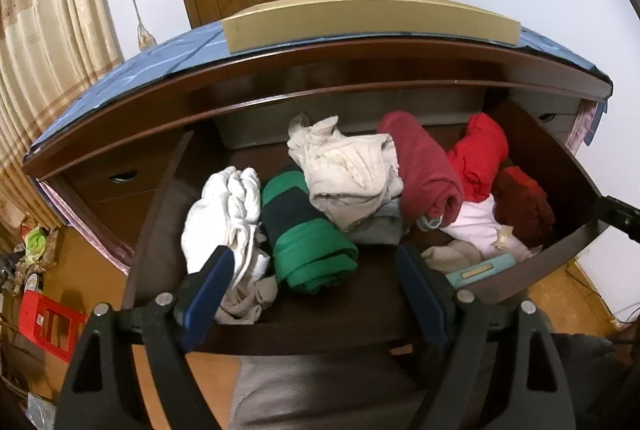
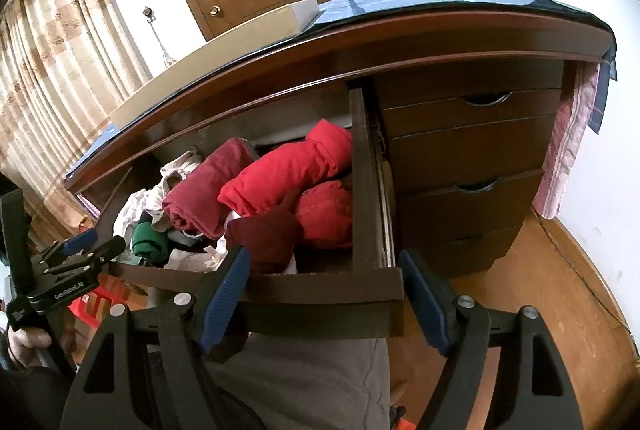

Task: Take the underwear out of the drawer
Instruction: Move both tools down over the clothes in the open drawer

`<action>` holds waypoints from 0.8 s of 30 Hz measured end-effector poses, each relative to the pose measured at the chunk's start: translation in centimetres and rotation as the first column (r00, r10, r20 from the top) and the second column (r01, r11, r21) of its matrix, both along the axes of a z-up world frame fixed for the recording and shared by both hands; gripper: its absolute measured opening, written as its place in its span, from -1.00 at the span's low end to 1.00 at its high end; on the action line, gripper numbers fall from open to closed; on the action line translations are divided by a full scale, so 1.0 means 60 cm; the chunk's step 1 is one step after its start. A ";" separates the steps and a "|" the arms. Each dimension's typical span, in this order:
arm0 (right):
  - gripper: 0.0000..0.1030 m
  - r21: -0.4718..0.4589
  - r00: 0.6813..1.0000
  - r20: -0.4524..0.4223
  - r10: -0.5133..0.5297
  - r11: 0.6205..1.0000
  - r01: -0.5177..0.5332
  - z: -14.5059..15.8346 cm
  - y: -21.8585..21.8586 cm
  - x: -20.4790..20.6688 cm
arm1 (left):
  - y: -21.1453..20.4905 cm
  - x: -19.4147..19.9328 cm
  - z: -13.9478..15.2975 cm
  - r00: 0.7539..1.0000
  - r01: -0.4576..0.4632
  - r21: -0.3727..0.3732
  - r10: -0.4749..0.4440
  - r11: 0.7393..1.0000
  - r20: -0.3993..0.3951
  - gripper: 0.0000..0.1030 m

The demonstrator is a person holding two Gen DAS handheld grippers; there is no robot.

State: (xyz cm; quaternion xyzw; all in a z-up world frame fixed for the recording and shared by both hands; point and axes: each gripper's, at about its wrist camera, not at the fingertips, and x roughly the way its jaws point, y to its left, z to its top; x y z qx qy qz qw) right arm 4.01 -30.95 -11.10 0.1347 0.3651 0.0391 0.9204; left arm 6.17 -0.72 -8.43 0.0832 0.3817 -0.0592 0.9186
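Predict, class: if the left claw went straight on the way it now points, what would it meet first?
Probably the green striped roll in the open drawer, lying centred between the open left claw tips; depth is uncertain.

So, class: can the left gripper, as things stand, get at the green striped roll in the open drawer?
Probably yes. The left gripper stands open above the drawer's front edge, and the green striped roll lies just ahead between its fingers, uncovered. Only the white bundle crowds its left side.
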 end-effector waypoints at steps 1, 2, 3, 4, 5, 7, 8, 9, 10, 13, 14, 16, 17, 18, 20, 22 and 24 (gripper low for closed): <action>0.52 -0.001 1.000 0.002 0.001 1.000 -0.001 -0.001 0.001 -0.003 | 0.000 0.001 0.000 1.000 0.000 -0.002 0.000 1.000 -0.001 0.63; 0.52 0.000 1.000 0.003 0.001 1.000 -0.001 -0.001 0.001 -0.003 | 0.000 0.000 0.000 1.000 0.000 -0.002 0.000 1.000 -0.001 0.63; 0.52 0.000 1.000 0.004 0.000 1.000 0.000 -0.002 0.002 -0.003 | 0.000 0.000 -0.001 1.000 0.000 -0.005 0.000 1.000 -0.001 0.63; 0.52 0.001 1.000 0.004 0.000 1.000 0.000 -0.002 0.001 -0.002 | -0.001 0.000 0.000 1.000 -0.001 -0.005 0.001 1.000 -0.001 0.63; 0.52 0.001 1.000 0.004 -0.001 1.000 0.001 -0.002 0.002 -0.003 | 0.000 0.000 -0.001 1.000 -0.001 -0.002 0.001 1.000 0.000 0.63; 0.52 -0.001 1.000 0.005 -0.003 1.000 0.003 -0.002 0.003 -0.006 | 0.000 0.000 -0.001 1.000 -0.001 0.001 0.001 1.000 0.003 0.63; 0.52 -0.002 1.000 0.006 -0.005 1.000 0.005 -0.002 0.004 -0.007 | 0.001 0.000 -0.001 1.000 -0.001 0.001 0.001 1.000 0.004 0.63; 0.52 -0.002 1.000 0.006 -0.006 1.000 0.006 -0.002 0.003 -0.009 | 0.000 0.000 -0.001 1.000 -0.001 -0.001 0.001 1.000 0.003 0.63; 0.52 -0.002 1.000 0.006 -0.007 1.000 0.007 -0.002 0.004 -0.011 | 0.001 -0.001 -0.001 1.000 -0.001 -0.002 0.001 1.000 0.003 0.63; 0.52 -0.003 1.000 0.003 -0.007 1.000 0.007 -0.001 0.004 -0.013 | 0.001 -0.001 -0.001 1.000 0.000 -0.002 0.000 1.000 0.004 0.63; 0.52 -0.003 1.000 0.004 -0.007 1.000 0.007 -0.001 0.004 -0.014 | 0.001 -0.001 -0.001 1.000 0.001 -0.004 -0.001 1.000 0.004 0.63; 0.54 -0.001 1.000 0.005 -0.006 1.000 0.006 -0.001 0.004 -0.013 | 0.002 0.001 -0.001 1.000 0.005 -0.013 -0.005 1.000 0.004 0.63; 0.54 0.006 1.000 0.006 -0.008 1.000 0.008 -0.001 0.003 -0.013 | 0.002 0.000 -0.002 1.000 0.007 -0.018 -0.007 1.000 0.005 0.63; 0.54 0.008 1.000 0.008 -0.012 1.000 0.012 -0.001 0.003 -0.014 | 0.003 0.000 -0.002 1.000 0.009 -0.022 -0.009 1.000 0.006 0.64; 0.54 0.011 1.000 0.005 -0.018 1.000 0.018 0.000 0.002 -0.013 | 0.005 -0.001 -0.001 1.000 0.012 -0.031 -0.011 0.999 0.011 0.64; 0.54 0.017 1.000 0.005 -0.028 0.999 0.028 0.003 -0.002 -0.013 | 0.008 -0.002 0.000 1.000 0.011 -0.034 -0.011 0.999 0.016 0.64; 0.54 0.028 0.998 0.029 -0.061 0.998 0.061 0.013 -0.010 -0.015 | 0.011 -0.001 0.000 1.000 0.005 -0.032 -0.005 0.999 0.020 0.64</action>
